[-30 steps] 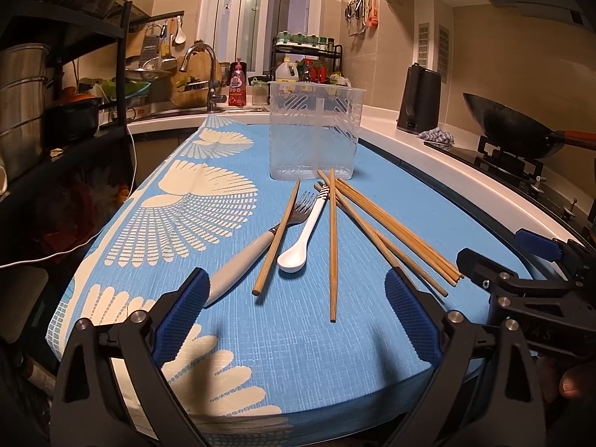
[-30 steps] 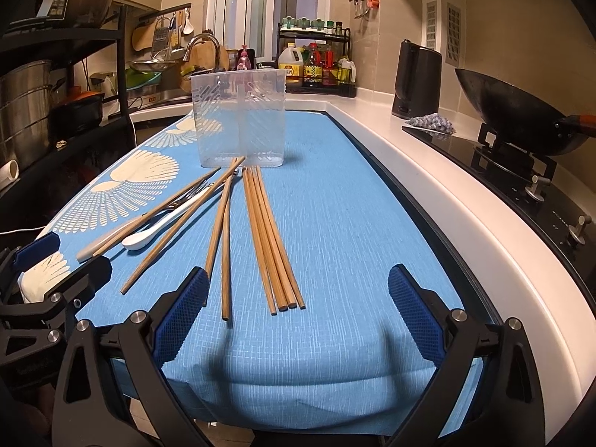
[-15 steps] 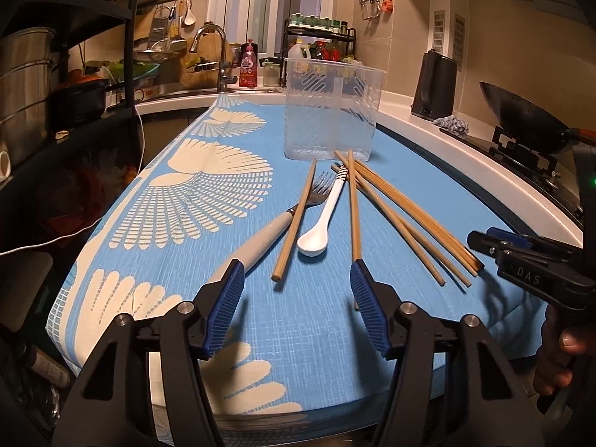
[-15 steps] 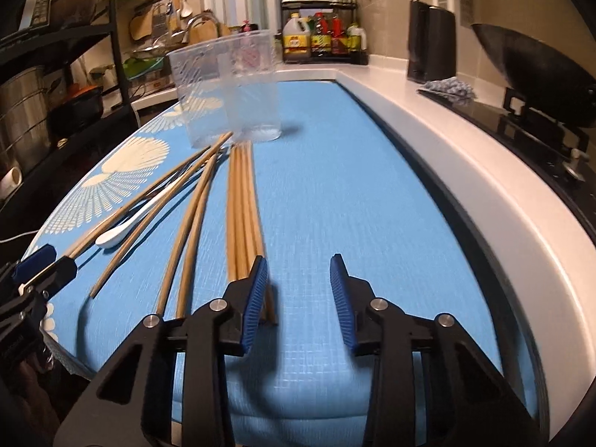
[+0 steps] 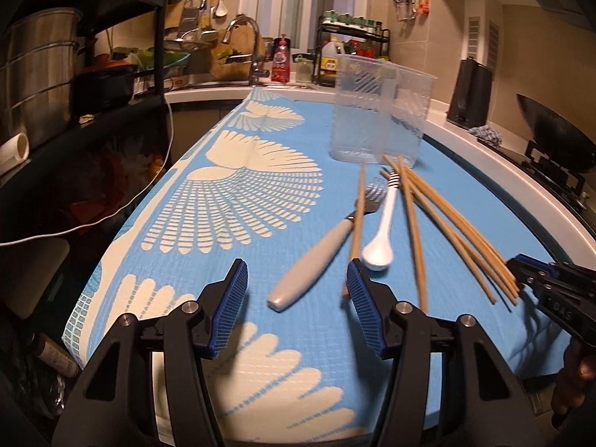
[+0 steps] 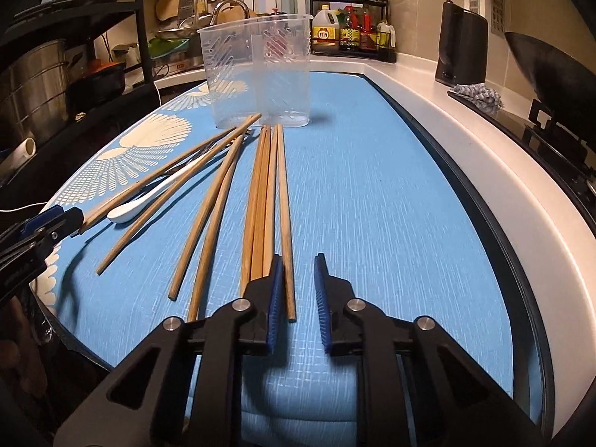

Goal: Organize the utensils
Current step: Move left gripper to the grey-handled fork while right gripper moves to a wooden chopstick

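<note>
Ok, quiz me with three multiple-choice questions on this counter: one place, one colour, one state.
1. Where does the clear container stand?
A) beyond the utensils' far ends
B) on the stove
C) in the sink
2. What colour is the spoon?
A) red
B) white
C) black
3. How is the fork?
A) standing in the container
B) held in the air
C) lying flat on the blue cloth
Answers: 1 A, the chopsticks point to its base; 2 B, its bowl is white; 3 C, it lies under a chopstick.
</note>
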A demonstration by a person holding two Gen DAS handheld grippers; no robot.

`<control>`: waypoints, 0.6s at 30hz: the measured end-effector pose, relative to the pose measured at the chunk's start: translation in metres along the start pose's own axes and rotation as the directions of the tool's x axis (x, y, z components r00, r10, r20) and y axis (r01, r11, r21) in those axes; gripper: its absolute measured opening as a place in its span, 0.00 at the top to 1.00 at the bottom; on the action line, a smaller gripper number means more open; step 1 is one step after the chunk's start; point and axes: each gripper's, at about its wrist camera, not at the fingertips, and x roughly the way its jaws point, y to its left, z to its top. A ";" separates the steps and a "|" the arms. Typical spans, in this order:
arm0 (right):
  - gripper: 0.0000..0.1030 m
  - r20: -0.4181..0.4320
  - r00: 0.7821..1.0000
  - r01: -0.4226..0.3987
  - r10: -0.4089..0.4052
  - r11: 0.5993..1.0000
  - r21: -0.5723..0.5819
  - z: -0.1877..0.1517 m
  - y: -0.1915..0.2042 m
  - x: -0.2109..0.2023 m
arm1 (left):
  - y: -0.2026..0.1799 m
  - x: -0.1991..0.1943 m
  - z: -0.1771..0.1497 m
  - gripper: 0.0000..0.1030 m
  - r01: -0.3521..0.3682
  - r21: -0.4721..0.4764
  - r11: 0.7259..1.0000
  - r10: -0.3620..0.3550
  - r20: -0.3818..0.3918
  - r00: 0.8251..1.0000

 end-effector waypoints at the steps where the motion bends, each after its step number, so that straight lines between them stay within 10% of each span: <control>1: 0.92 0.001 1.000 0.006 -0.006 1.000 -0.001 -0.001 0.000 -0.001 | 0.003 0.002 0.000 0.46 -0.003 -0.007 1.000 0.003 0.001 1.000; 9: 0.95 0.010 1.000 0.018 -0.019 1.000 0.022 -0.006 -0.003 -0.007 | 0.003 0.011 -0.003 0.49 0.017 -0.014 1.000 -0.018 -0.037 0.999; 14: 0.95 0.022 0.999 0.028 -0.028 0.999 0.031 -0.010 -0.001 -0.009 | -0.015 0.008 -0.009 0.77 0.076 0.064 0.995 -0.074 -0.038 0.997; 18: 0.94 0.031 0.999 0.010 -0.011 0.999 0.048 -0.011 -0.003 -0.010 | -0.017 0.007 -0.010 0.78 0.084 0.064 0.994 -0.082 -0.033 0.996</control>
